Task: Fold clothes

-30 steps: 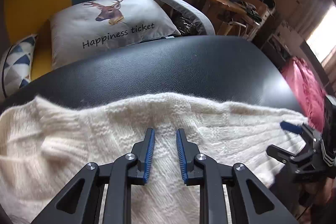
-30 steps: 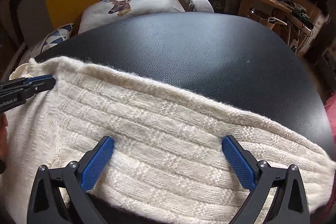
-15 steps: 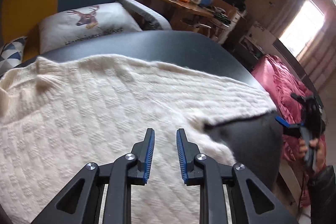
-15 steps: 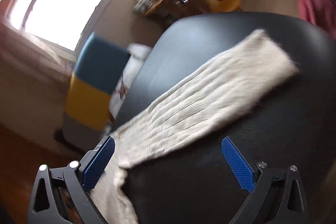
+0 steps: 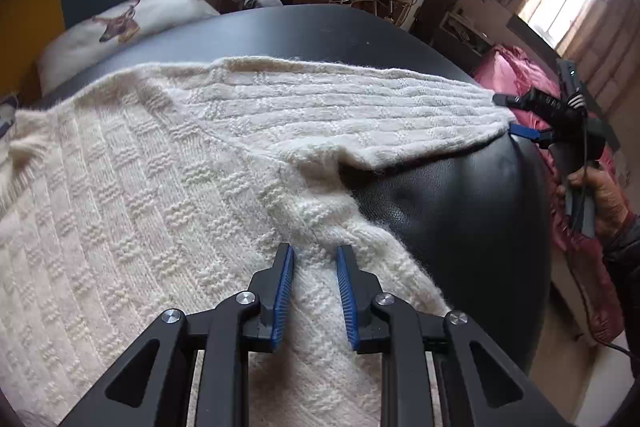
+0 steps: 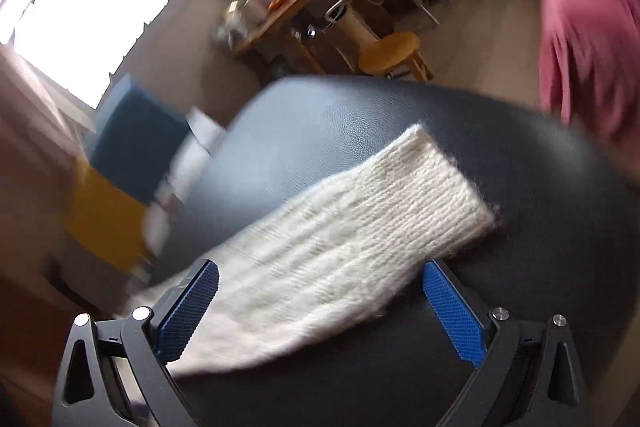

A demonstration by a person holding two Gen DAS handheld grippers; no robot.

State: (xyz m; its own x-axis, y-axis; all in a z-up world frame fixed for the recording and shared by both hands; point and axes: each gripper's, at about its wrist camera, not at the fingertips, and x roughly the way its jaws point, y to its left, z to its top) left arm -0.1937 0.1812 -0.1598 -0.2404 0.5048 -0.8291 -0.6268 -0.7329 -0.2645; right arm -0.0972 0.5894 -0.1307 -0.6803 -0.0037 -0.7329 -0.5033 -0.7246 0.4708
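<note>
Sleeve (image 5: 360, 115) now stretched twd R tongs (image 5: 506, 115).

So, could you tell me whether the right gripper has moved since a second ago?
Yes. The right gripper has swung from over the sweater's body out to the sleeve, near the black table's edge.

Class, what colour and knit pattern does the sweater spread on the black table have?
Cream white chunky-knit sweater, with a textured basket-weave block pattern; the left wrist view shows it best.

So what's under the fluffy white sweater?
The sweater lies spread on a black leather-like tabletop, which shows bare beyond its sleeve. Whatever else might sit beneath the knit is covered, so that part cannot be seen.
</note>
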